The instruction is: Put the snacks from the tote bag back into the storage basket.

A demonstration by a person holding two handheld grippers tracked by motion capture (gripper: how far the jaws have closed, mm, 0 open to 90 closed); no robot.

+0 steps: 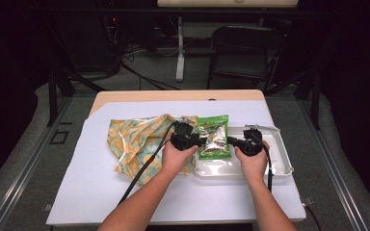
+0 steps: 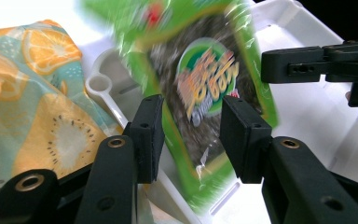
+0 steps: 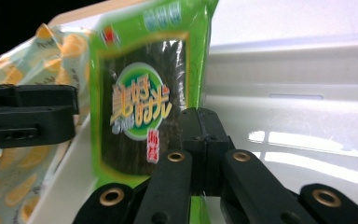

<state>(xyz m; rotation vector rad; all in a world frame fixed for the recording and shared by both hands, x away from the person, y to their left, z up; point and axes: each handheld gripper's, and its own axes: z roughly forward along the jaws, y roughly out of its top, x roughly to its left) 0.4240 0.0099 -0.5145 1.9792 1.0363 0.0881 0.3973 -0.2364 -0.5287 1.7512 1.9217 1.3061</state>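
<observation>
A green snack packet (image 1: pixel 213 137) with a dark window hangs tilted over the left end of a white tray (image 1: pixel 279 163). My right gripper (image 1: pixel 231 140) is shut on the packet's right edge; in the right gripper view the jaws (image 3: pixel 203 135) meet with a strip of green film between them, and the packet (image 3: pixel 135 107) stands to their left. My left gripper (image 1: pixel 200 141) is at the packet's left side. In the left gripper view its jaws (image 2: pixel 191 135) stand apart around the packet (image 2: pixel 200 84), with gaps to both pads.
A crumpled fruit-print cloth (image 1: pixel 135 139) lies left of the tray on the white sheet (image 1: pixel 91 192) that covers the table. A white plastic ring handle (image 2: pixel 100 86) rests at the tray's edge (image 2: pixel 303 107). A dark chair (image 1: pixel 243 48) stands beyond the table.
</observation>
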